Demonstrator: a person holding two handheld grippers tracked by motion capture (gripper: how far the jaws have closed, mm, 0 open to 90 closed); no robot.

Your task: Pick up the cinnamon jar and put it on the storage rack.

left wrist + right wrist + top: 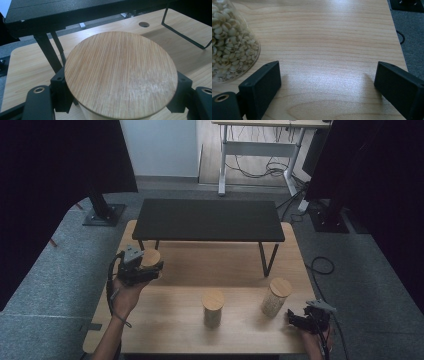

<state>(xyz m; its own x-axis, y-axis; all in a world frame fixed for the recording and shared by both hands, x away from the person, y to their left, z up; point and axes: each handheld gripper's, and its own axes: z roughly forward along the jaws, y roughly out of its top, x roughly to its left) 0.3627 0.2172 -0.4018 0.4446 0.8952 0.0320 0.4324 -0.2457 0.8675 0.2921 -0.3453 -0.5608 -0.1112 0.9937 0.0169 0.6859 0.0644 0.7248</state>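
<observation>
Left gripper view: hand-held gripper around jar.

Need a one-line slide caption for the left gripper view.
Left gripper clamped on a jar just below its bamboo lid, beside the black shelf.

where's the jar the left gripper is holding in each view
High view: the held jar sits at the table's left, between the left gripper jaws.
Left gripper view: its bamboo lid is at the centre, jaws at both sides.
Right gripper view: not in it; the jar there is the right jar, with pale grains.
Shared landmark: the black shelf, behind the jar in the high view and top of the left gripper view.
</observation>
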